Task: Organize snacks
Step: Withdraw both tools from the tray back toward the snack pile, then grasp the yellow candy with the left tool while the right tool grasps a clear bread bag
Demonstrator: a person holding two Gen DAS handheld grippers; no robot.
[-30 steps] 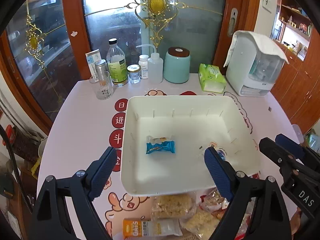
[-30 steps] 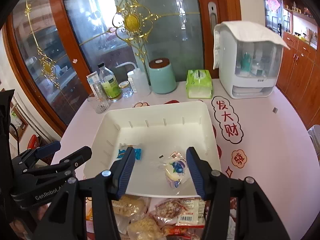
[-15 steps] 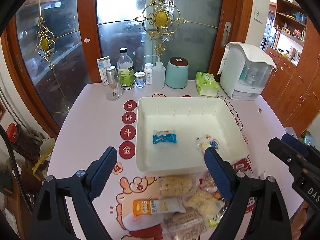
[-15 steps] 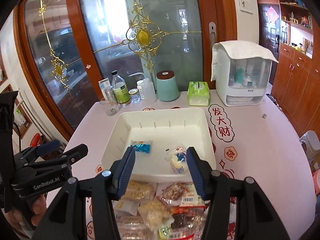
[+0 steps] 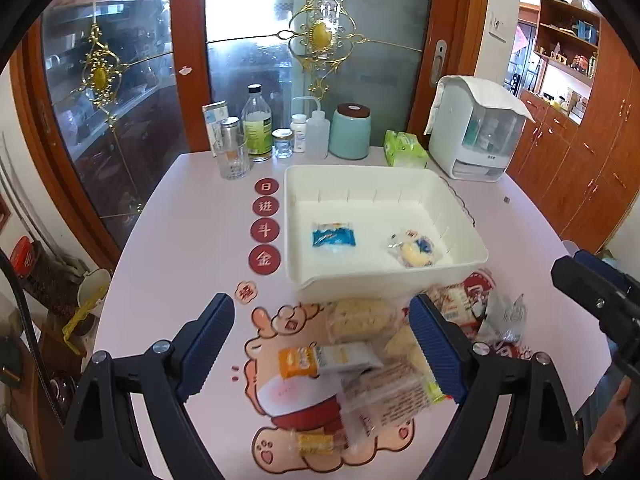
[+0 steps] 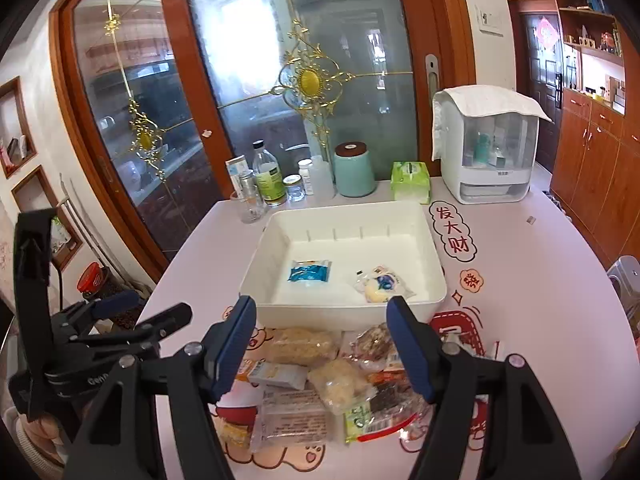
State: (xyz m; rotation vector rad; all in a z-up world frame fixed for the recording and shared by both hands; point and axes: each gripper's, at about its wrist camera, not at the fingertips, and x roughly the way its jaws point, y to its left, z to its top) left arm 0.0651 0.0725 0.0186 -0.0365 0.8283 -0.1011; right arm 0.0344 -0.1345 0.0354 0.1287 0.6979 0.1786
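Both grippers tilt downward over the pale pink table (image 5: 180, 240). The left gripper (image 5: 322, 346) stands wide open and empty above loose snack packets (image 5: 352, 356), with the white rectangular plastic bin (image 5: 384, 280) at twelve o'clock. The right gripper (image 6: 322, 344) has just been opening its jaws; nothing sits between them, and the packets (image 6: 320, 384) lie below. In the bin rest a blue wrapped snack (image 6: 310, 271) and, at its three o'clock, a clear-wrapped yellow cake (image 6: 382, 283).
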